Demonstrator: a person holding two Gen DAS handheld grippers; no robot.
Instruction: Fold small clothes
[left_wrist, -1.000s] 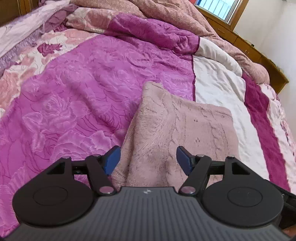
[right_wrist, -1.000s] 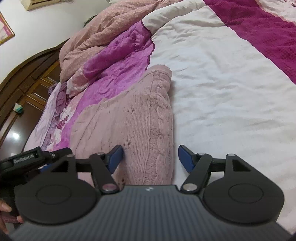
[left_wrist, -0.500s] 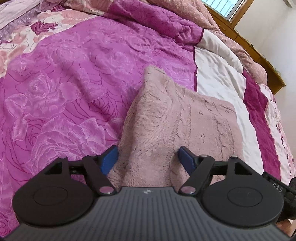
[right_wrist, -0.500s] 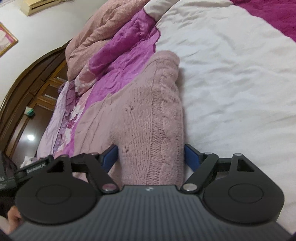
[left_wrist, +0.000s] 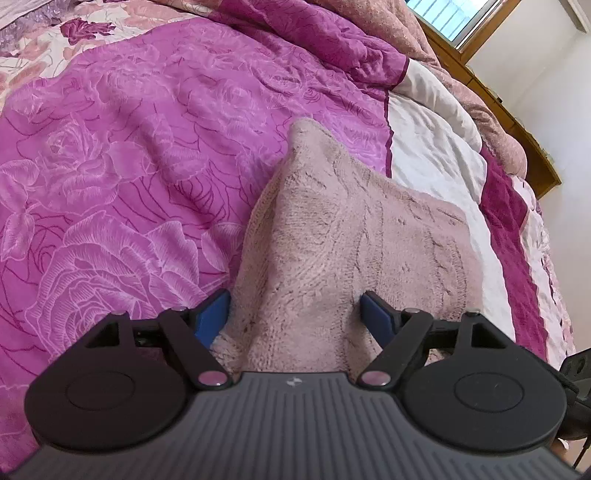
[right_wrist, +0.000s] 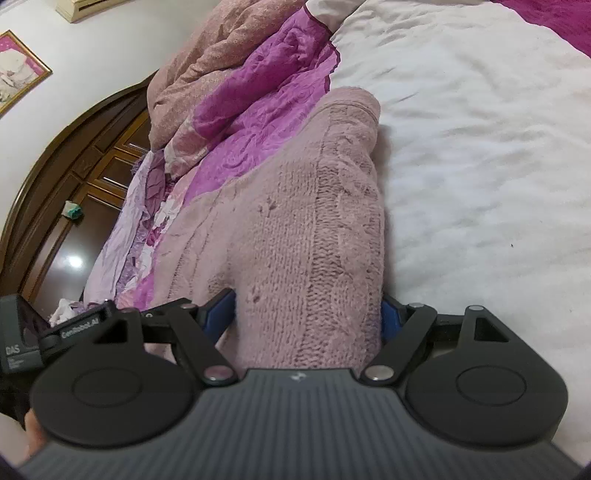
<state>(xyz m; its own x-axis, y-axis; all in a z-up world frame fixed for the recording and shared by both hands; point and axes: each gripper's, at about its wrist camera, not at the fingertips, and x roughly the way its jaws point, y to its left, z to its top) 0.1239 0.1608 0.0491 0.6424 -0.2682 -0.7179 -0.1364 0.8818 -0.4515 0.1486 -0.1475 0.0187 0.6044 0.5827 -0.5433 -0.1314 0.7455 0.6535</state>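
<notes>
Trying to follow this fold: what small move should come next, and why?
Probably close both tongs. The left tongs and right tongs stand open, each with the near edge of the pink sweater between its pads, so gripping would let the edge be lifted.

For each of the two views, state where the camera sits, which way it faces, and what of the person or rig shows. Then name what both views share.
Left wrist: on the left gripper, facing down over the pink knit garment; open jaws straddle it.
Right wrist: on the right gripper, facing along the garment; the other gripper's body shows lower left.
Shared: the garment and magenta bedspread.
</notes>
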